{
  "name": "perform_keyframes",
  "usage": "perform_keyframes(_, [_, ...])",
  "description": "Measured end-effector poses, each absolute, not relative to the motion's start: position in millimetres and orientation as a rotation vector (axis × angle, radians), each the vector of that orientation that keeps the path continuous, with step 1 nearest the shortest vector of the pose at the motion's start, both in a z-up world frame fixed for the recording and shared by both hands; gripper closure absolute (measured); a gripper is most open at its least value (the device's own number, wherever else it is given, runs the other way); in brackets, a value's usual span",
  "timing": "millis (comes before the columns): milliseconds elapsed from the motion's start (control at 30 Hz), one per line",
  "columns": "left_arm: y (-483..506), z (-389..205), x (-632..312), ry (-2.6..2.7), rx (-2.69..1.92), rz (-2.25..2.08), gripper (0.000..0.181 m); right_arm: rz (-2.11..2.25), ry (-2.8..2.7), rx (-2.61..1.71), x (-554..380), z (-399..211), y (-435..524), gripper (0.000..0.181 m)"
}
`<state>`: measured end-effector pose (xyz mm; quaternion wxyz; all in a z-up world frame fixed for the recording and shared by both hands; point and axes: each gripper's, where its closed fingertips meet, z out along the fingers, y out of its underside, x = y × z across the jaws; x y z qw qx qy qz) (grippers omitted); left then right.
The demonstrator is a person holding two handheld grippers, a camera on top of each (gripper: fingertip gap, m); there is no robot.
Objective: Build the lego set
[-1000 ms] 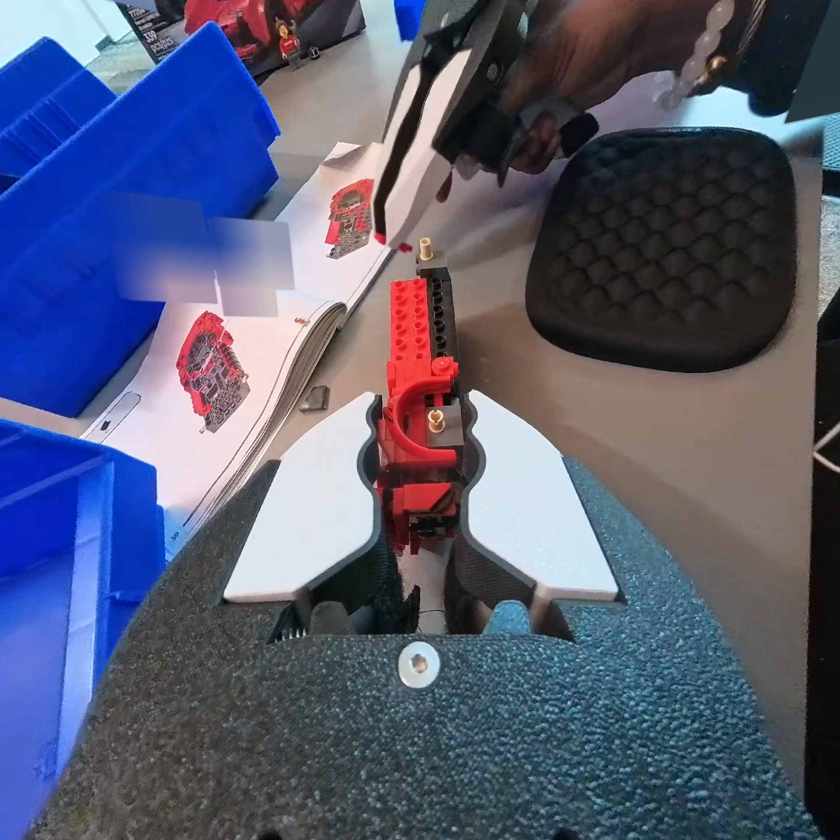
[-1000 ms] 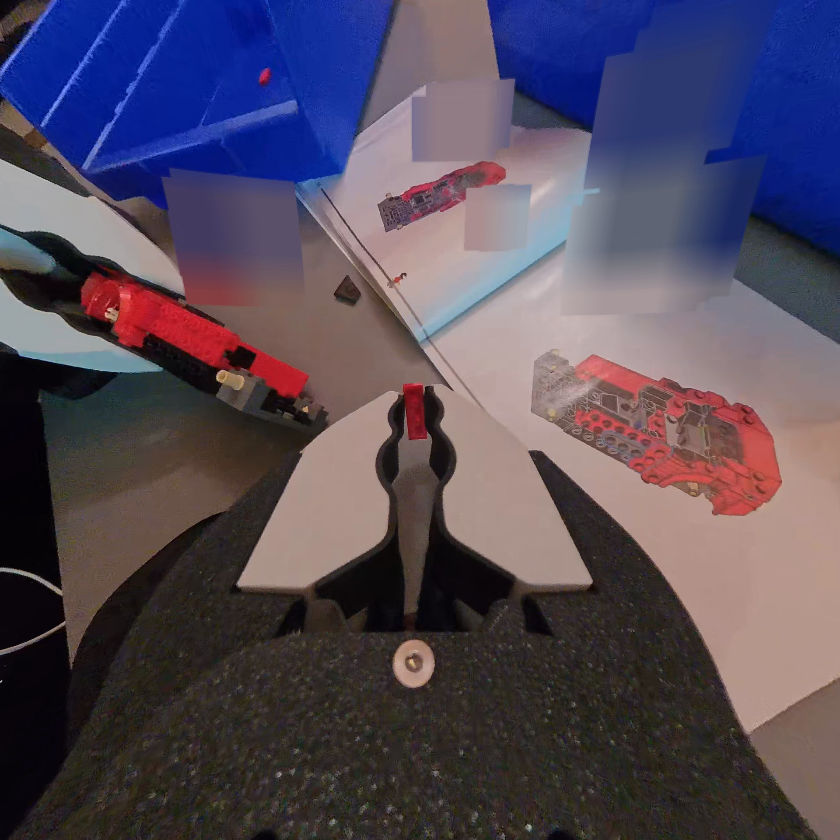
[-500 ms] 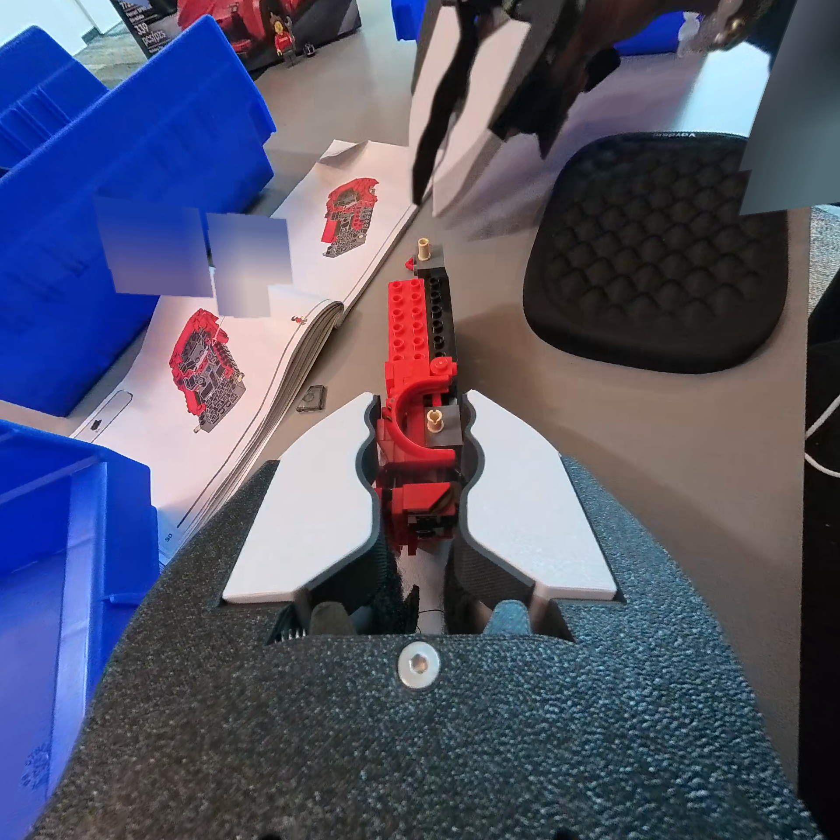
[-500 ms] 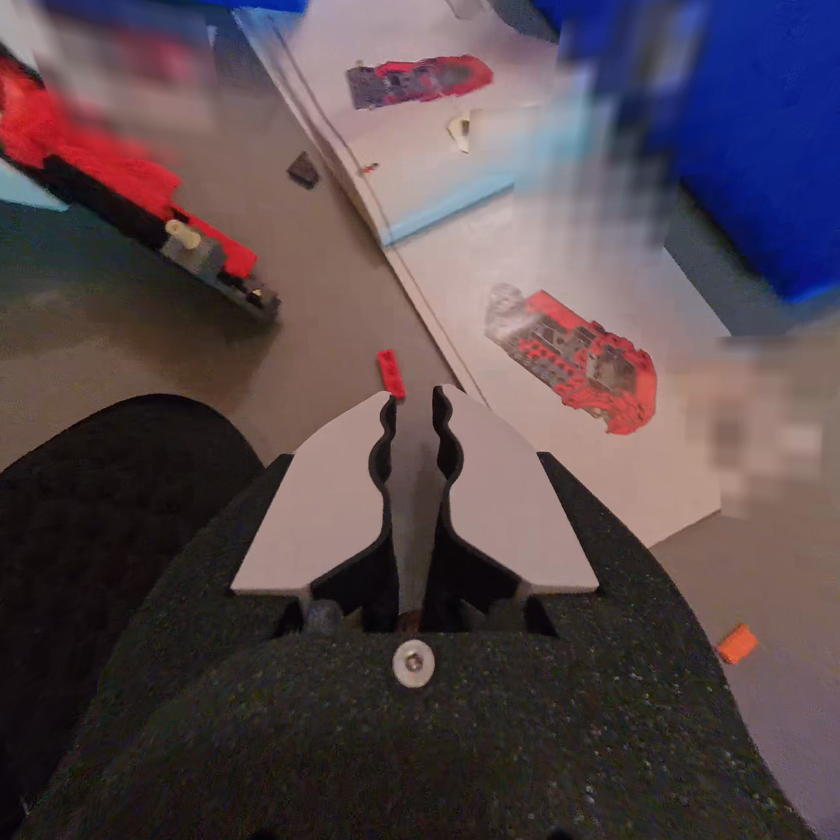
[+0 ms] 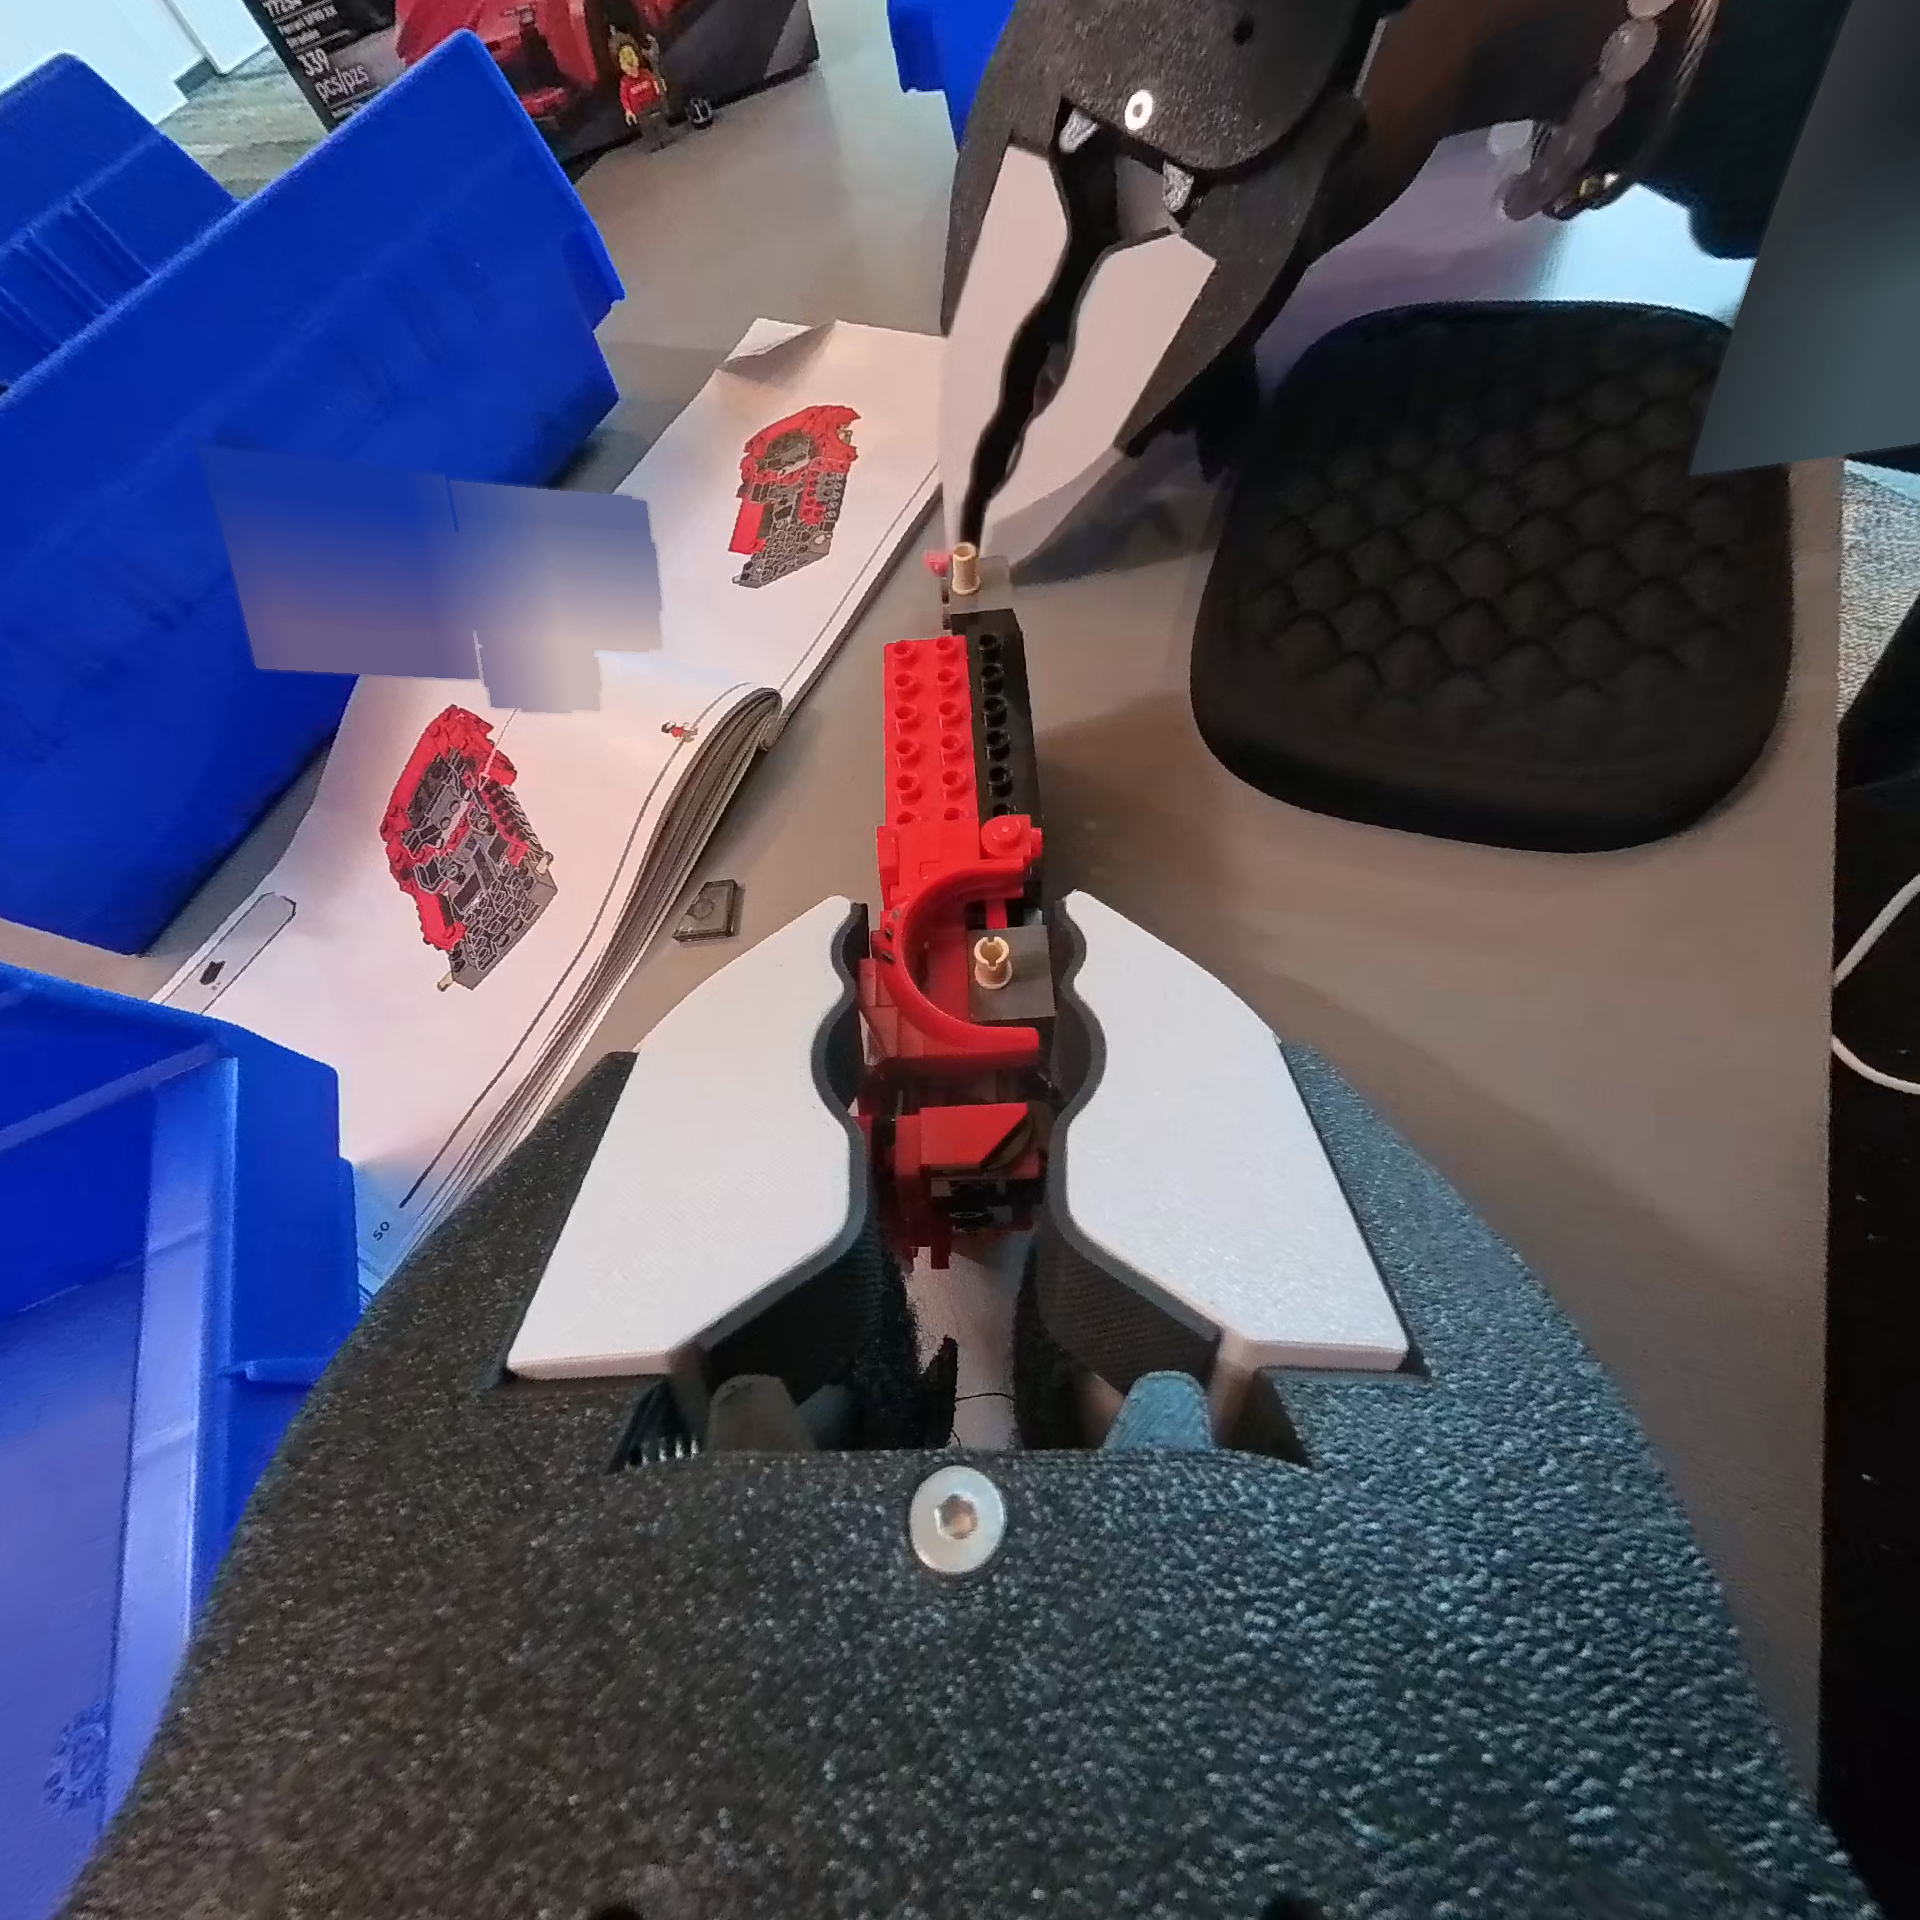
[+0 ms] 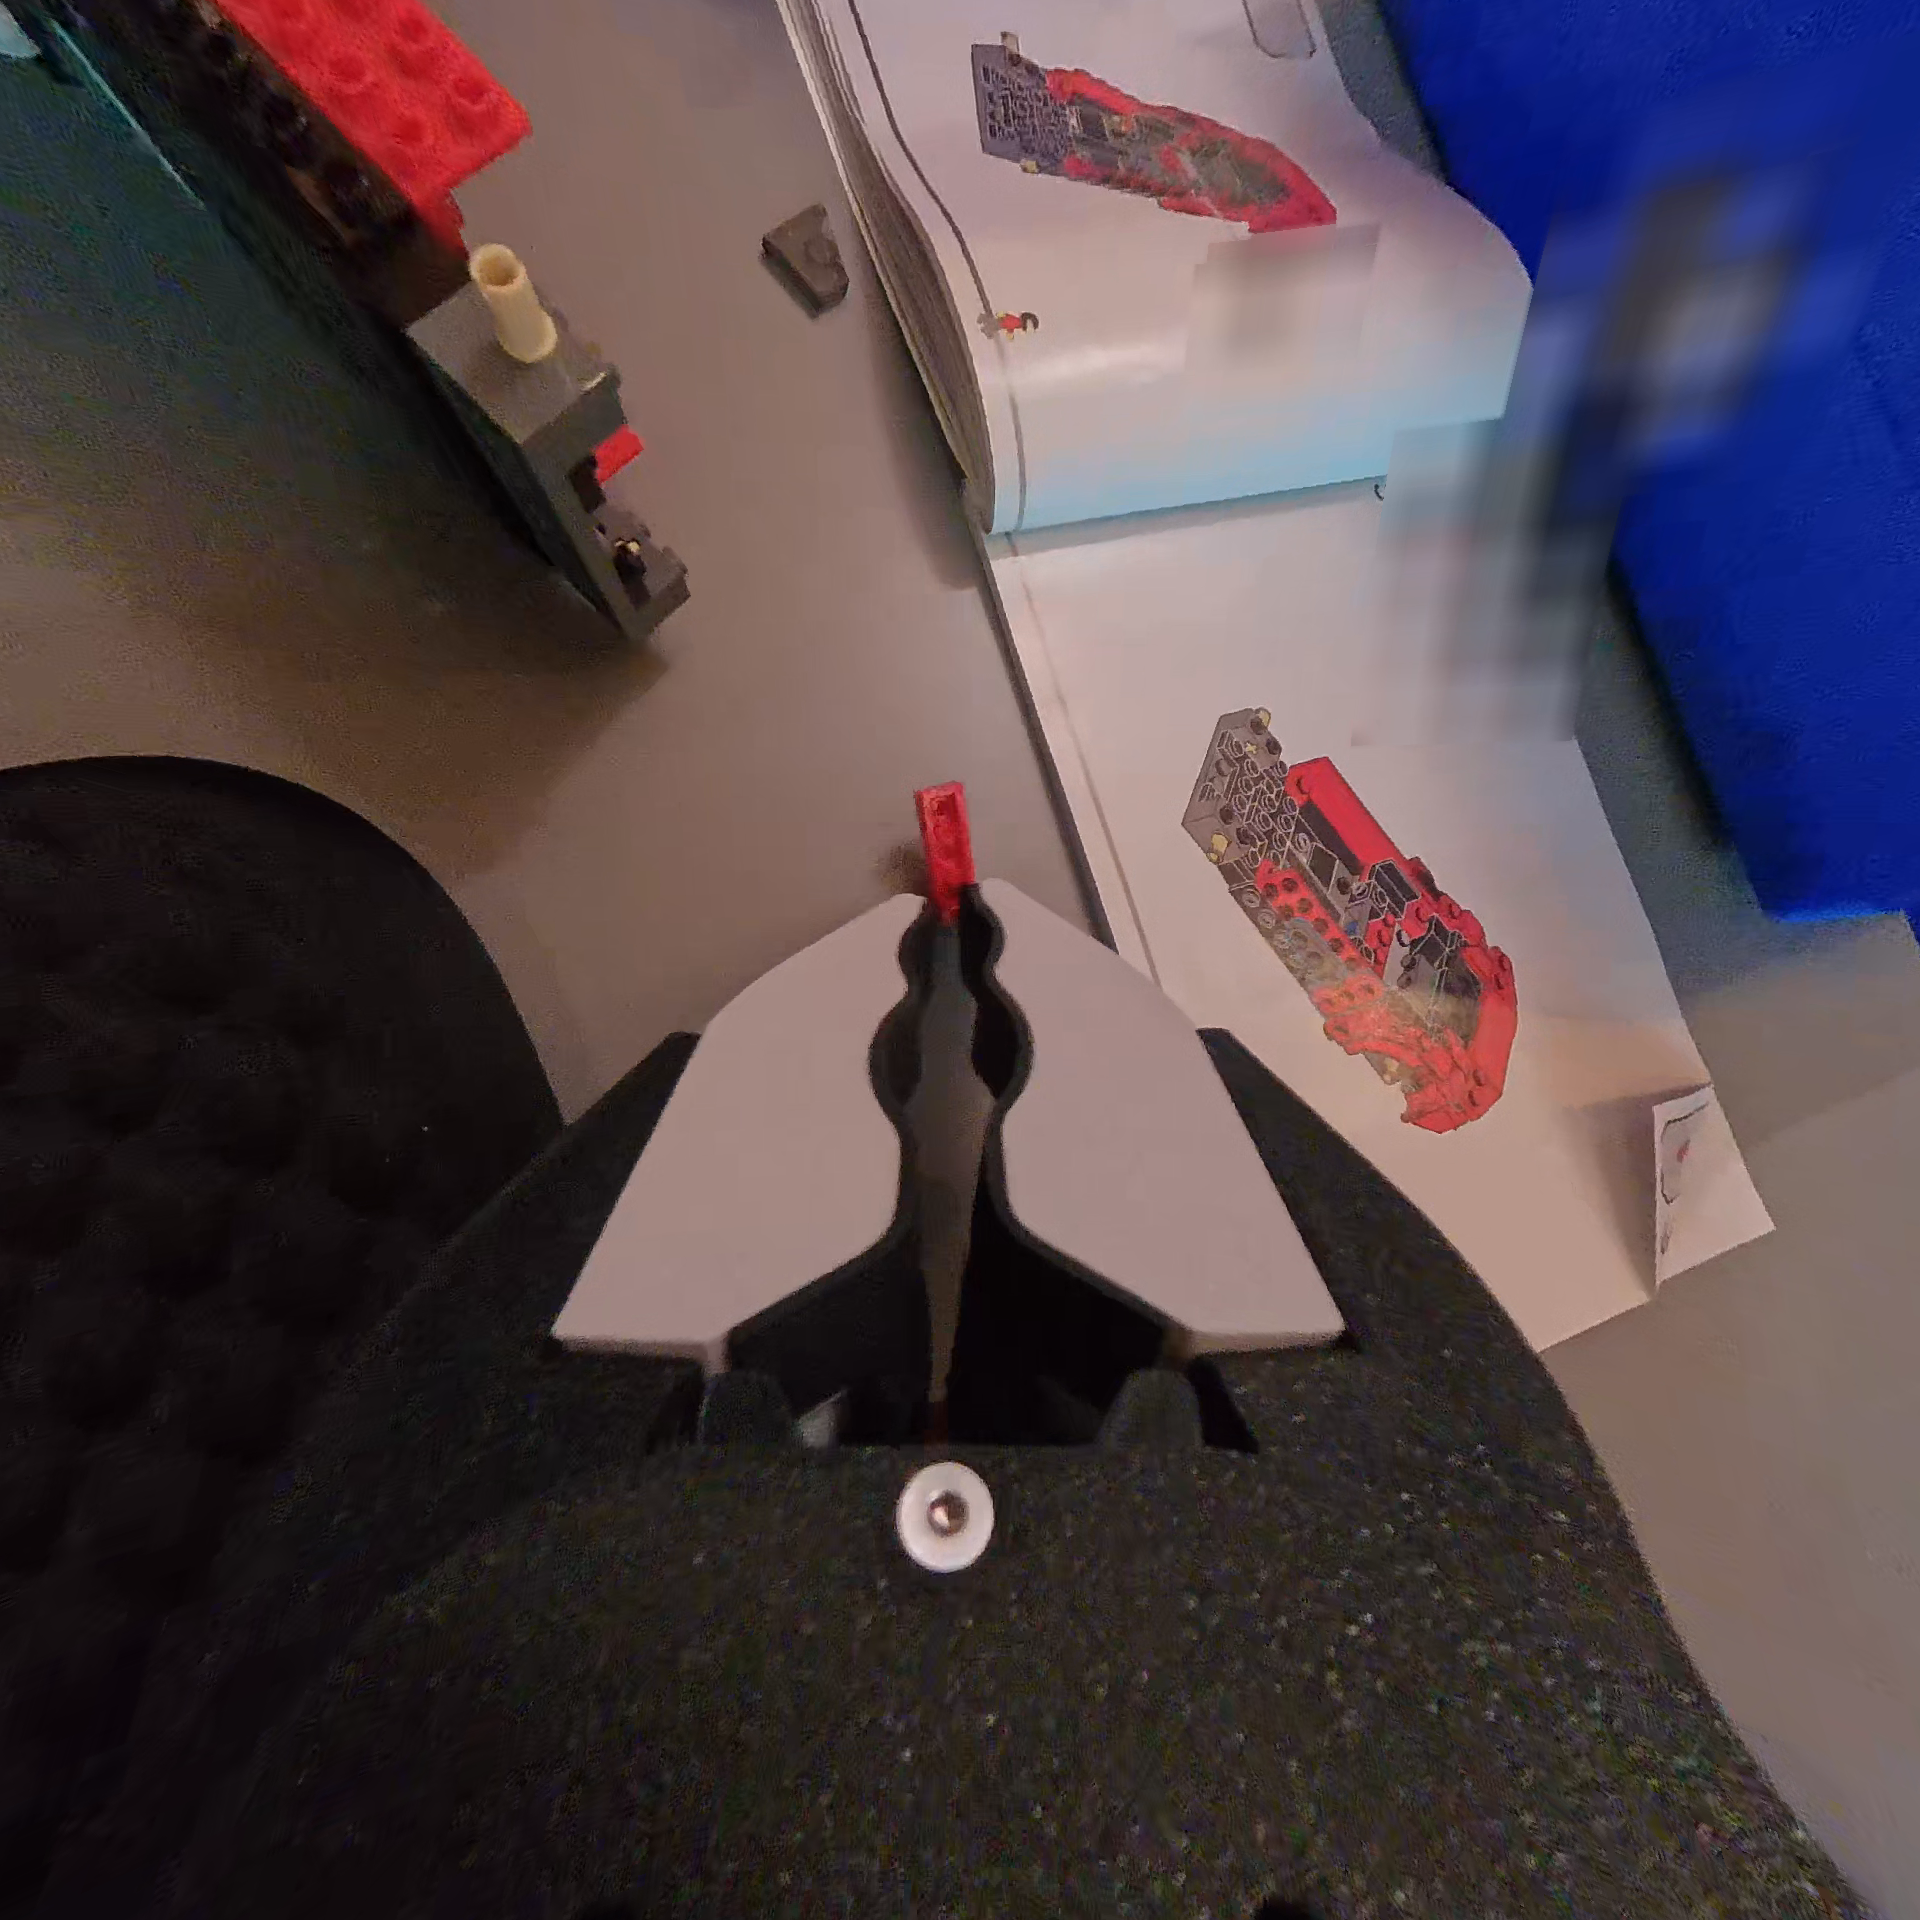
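Observation:
My left gripper (image 5: pixel 958 914) is shut on a long red and black lego build (image 5: pixel 956 748), which points forward low over the grey table. A tan pin (image 5: pixel 965 561) stands on the build's far end. My right gripper (image 6: pixel 951 899) is shut on a small red plate (image 6: pixel 943 836) that sticks out past its tips, just above the table. In the left wrist view the right gripper (image 5: pixel 977 520) comes down from above, tips next to the build's far end. The build's end with the tan pin (image 6: pixel 511 301) lies to the upper left in the right wrist view.
An open instruction booklet (image 5: pixel 436 831) lies left of the build, also in the right wrist view (image 6: pixel 1247 582). Blue bins (image 5: pixel 312 364) stand beyond it. A black padded cushion (image 5: pixel 1486 582) lies at the right. A small dark grey piece (image 5: pixel 707 909) lies by the booklet. Across from one pair of fingers to the other is roughly 15 centimetres. My left gripper's tips are some 8 centimetres from the small dark grey piece (image 5: pixel 707 909). Seen from the right wrist view (image 6: pixel 814 251) as well.
The small red plate was in my right gripper, then lay loose on the table before parted fingers. Now the fingers are closed on it again, nearer the build's end. The left gripper has not moved.

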<state>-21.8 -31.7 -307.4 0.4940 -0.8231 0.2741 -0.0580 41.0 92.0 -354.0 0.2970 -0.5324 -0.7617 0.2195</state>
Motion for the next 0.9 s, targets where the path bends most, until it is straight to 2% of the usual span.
perform_keyframes(400, [-32.1,-307.7,-21.4,0.667,-1.995,-0.145,0.149,0.825,-2.08,-1.583,34.6,-344.2,93.2,0.181])
perform_keyframes(467, [-32.1,-307.8,-21.4,0.668,-1.996,-0.146,0.149,0.789,-2.134,-1.539,35.2,-348.4,87.8,0.167])
perform_keyframes(567, [-32.1,-307.8,-21.2,0.668,-1.995,-0.148,0.149,0.772,-2.137,-1.558,32.6,-354.9,88.2,0.164])
perform_keyframes(733, [-32.2,-307.9,-21.1,0.669,-1.996,-0.149,0.149,0.834,-2.088,-1.576,26.3,-356.2,90.6,0.165])
perform_keyframes(800, [-32.2,-307.9,-21.1,0.669,-1.996,-0.15,0.149,0.868,-2.083,-1.578,23.2,-356.9,89.0,0.176])
perform_keyframes(900, [-32.3,-307.9,-21.1,0.67,-1.996,-0.148,0.149,0.901,-2.059,-1.654,20.1,-352.0,96.5,0.177])
